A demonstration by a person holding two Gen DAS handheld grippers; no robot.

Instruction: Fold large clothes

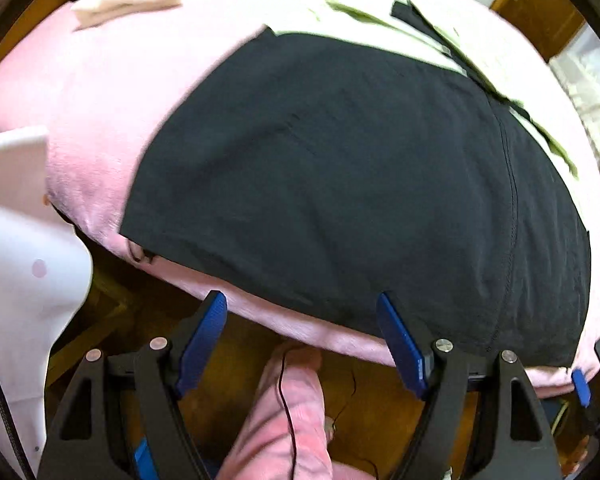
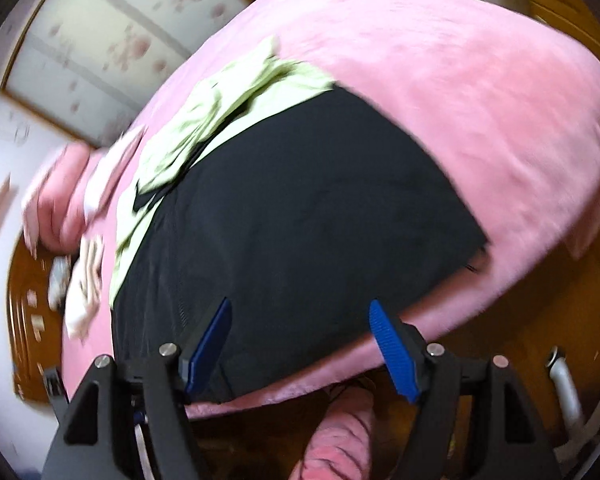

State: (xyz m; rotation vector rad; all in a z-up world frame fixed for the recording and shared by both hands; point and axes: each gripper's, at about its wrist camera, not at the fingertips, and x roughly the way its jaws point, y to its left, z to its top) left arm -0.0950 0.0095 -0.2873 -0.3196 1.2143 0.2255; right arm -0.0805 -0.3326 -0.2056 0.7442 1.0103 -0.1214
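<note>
A large black garment (image 1: 340, 168) lies spread flat on a pink blanket (image 1: 112, 92) and reaches its near edge. A pale green part (image 1: 380, 26) lies along its far side. My left gripper (image 1: 302, 312) is open and empty, just above the blanket's near edge at the garment's hem. In the right wrist view the same black garment (image 2: 300, 216) fills the middle, with the pale green part (image 2: 204, 120) at its far left. My right gripper (image 2: 300, 320) is open and empty over the garment's near edge. The right gripper's tip also shows in the left wrist view (image 1: 580, 386).
A folded pinkish cloth (image 1: 128, 0) lies at the blanket's far left. A white panel (image 1: 16, 240) stands at the left. Brown wooden floor (image 1: 228, 380) and a pink-sleeved limb (image 1: 288, 412) are below the grippers. Pink and white cloths (image 2: 72, 216) lie left of the blanket.
</note>
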